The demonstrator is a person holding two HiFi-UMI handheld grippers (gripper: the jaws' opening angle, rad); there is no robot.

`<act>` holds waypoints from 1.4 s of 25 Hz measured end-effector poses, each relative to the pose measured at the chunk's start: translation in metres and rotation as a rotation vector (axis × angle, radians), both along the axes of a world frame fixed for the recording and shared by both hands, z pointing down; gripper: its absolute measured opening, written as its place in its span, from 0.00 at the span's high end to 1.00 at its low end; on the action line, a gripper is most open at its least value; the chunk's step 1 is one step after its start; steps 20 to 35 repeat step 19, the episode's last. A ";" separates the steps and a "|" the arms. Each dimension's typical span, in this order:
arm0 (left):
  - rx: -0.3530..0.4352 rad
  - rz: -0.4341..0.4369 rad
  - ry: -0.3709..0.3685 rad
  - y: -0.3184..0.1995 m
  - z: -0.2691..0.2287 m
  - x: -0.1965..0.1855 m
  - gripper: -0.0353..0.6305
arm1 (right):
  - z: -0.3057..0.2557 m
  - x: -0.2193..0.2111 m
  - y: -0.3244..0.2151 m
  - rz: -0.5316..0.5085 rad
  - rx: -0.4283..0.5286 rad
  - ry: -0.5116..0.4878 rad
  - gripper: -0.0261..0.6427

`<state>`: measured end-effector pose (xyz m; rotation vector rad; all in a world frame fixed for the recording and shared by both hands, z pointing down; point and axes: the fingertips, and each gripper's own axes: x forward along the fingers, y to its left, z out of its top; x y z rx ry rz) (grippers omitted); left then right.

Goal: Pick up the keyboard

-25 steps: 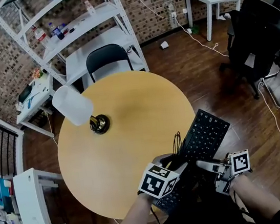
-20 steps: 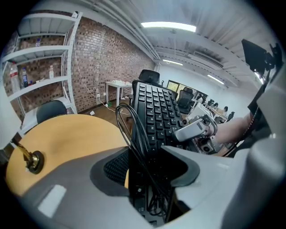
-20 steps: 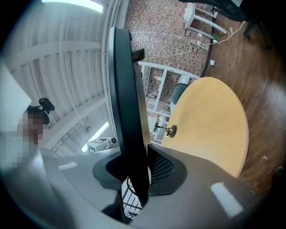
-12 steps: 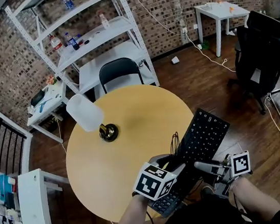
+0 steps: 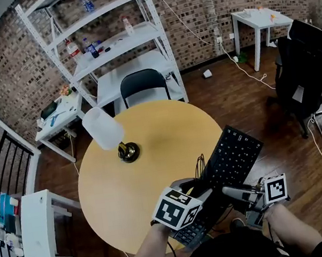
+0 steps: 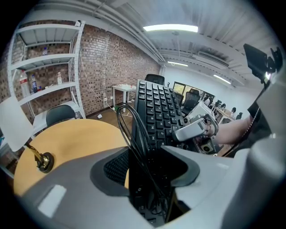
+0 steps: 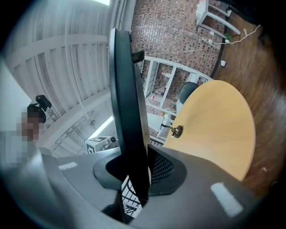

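As my left gripper [image 5: 198, 188] and right gripper [image 5: 231, 191], both clamped on the keyboard [image 5: 232, 159], raise it off the table [image 5: 147, 156], pickup looks done.

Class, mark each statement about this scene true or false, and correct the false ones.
1. The left gripper and the right gripper are both closed on the black keyboard. True.
2. The keyboard lies flat on the round table. False: it is held tilted, off the tabletop.
3. A lamp with a white shade stands on the table. True.
4. The chair beyond the table is red. False: it is black.
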<state>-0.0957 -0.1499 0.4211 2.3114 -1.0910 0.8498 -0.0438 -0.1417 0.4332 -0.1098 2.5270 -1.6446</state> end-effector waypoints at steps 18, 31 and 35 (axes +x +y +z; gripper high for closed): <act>-0.004 -0.033 -0.001 -0.003 -0.004 -0.004 0.65 | -0.003 -0.004 -0.005 -0.037 -0.022 -0.012 0.83; -0.005 -0.035 -0.002 -0.006 -0.006 -0.003 0.65 | -0.004 -0.002 -0.008 -0.038 -0.026 -0.010 0.83; -0.005 -0.035 -0.002 -0.006 -0.006 -0.003 0.65 | -0.004 -0.002 -0.008 -0.038 -0.026 -0.010 0.83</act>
